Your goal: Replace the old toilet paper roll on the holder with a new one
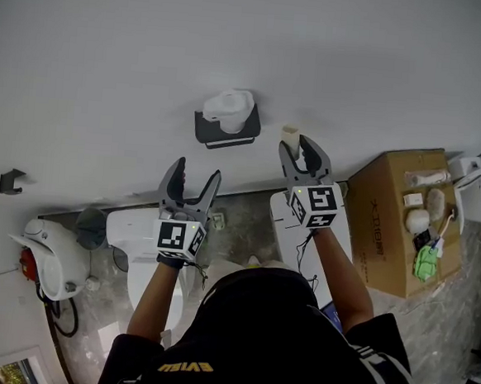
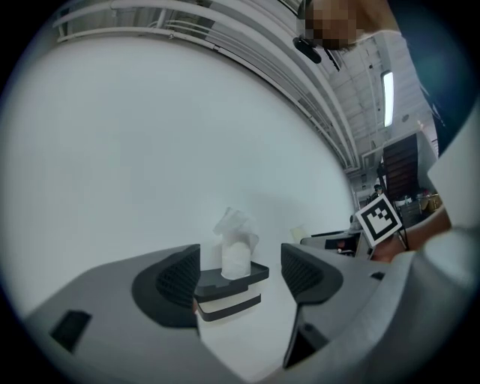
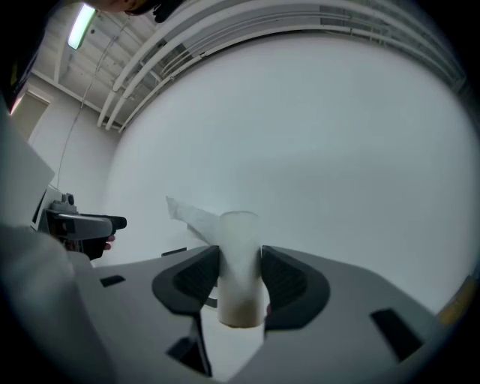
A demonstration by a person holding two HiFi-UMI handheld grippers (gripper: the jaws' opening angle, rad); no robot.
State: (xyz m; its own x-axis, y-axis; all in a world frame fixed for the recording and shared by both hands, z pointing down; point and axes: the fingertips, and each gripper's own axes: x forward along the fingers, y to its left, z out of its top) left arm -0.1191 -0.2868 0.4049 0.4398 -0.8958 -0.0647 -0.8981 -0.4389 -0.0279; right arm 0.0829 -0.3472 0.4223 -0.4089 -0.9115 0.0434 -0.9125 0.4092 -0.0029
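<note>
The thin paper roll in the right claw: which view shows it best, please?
The right gripper view: the roll stands large and centred, clamped between the right claw's pads. The head view shows only its small tip above that claw; the left gripper view, a tiny pale speck.

holder (image 1: 226,134): dark, on wall (image 1: 235,46) | small white roll (image 1: 227,110): upright atop holder | thin roll (image 3: 240,262), loose tail: gripped by right tool (image 1: 300,150)

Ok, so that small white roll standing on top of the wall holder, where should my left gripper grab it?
Take the small white roll by its straight lower body, one jaw each side, coming level from the front with the open left gripper. It stands upright on the holder's shelf, wall behind; the crumpled top would likely squash.
</note>
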